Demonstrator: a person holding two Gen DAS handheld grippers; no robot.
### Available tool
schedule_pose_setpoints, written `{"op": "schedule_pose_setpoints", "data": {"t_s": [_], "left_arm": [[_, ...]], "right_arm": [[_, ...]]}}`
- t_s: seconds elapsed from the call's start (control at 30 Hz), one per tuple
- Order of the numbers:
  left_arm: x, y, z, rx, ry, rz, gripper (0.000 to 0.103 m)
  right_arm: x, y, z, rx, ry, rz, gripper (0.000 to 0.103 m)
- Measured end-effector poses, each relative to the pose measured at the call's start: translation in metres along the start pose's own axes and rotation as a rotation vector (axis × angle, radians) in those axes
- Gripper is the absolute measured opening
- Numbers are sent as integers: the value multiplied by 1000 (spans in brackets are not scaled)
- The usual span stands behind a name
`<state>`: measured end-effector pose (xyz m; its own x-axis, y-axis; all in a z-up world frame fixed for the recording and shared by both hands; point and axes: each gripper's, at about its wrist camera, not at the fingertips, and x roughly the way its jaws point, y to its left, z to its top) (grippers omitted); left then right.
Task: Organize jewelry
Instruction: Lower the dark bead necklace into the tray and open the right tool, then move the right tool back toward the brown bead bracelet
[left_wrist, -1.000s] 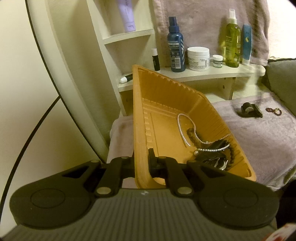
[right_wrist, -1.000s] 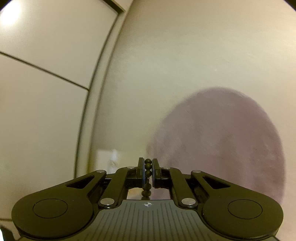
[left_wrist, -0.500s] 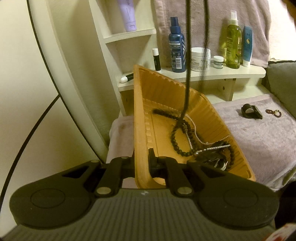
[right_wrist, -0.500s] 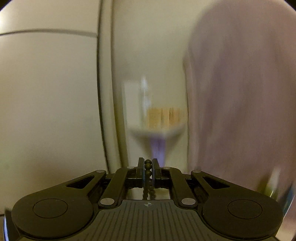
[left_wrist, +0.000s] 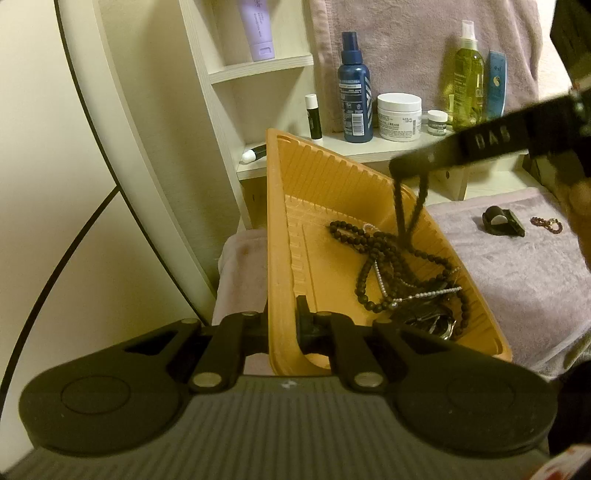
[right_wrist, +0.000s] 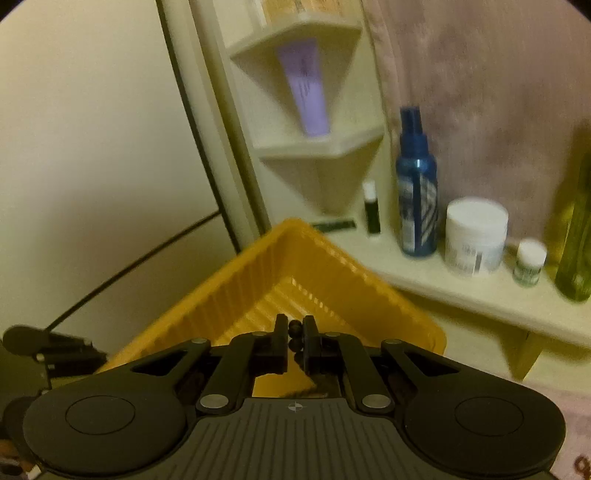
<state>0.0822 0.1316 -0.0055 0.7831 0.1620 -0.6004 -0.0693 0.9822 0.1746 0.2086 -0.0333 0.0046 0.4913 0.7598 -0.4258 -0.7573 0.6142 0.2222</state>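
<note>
My left gripper (left_wrist: 282, 314) is shut on the near rim of an orange ribbed tray (left_wrist: 332, 184), which it holds tilted above a purple towel. In the tray lie a pearl strand (left_wrist: 384, 284) and other dark pieces. My right gripper (right_wrist: 294, 330) is shut on a black bead necklace (left_wrist: 384, 254). In the left wrist view the right gripper (left_wrist: 410, 168) reaches in from the upper right over the tray. Two strands hang from it, and most of the necklace is coiled on the tray floor. The tray (right_wrist: 325, 266) fills the lower middle of the right wrist view.
A purple towel (left_wrist: 517, 266) covers the surface on the right, with a small black piece (left_wrist: 500, 221) and a reddish bead bracelet (left_wrist: 546, 223) on it. Behind is a pale shelf (left_wrist: 388, 149) with a blue spray bottle (left_wrist: 354, 99), white jar (left_wrist: 399, 116), green bottle (left_wrist: 467, 77) and lilac tube (left_wrist: 256, 27).
My right gripper has come down and tipped forward over the tray. The black bead necklace has dropped from hanging high into a coil on the tray floor. The left gripper and tray stayed still.
</note>
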Motion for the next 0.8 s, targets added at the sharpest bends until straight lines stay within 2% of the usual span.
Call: {"op": "schedule_pose_setpoints", "data": {"t_s": [0.07,0.1,0.13,0.2,0.27,0.43,0.7,0.8], "left_arm": [[1,0,0,1,1,1,7],[1,0,0,0,1,1,7],[0,0,0,0,1,1,7],[0,-1,0,0,1,2,7],[0,-1,0,-1,1,2,7],[0,0,0,1,1,2,7],[-1,-1,-1,5,0,5,7],[-1,-2,0,9,0,6,7]], "right_arm": [[1,-2,-3,3,7,4,9],[-2,-2,-6,1,2,0,20],[-4,-3,-7,1,-3,-5,44],[-11,-6,-9,15,-31,-11,62],[-19,-9,-12,27,-38,-17,62],[-52,-21,-31,60,-86,-100,62],[-108,-53,-86,138,-133,-349,62],[-124,-66,-107,174,-124,-438,62]]}}
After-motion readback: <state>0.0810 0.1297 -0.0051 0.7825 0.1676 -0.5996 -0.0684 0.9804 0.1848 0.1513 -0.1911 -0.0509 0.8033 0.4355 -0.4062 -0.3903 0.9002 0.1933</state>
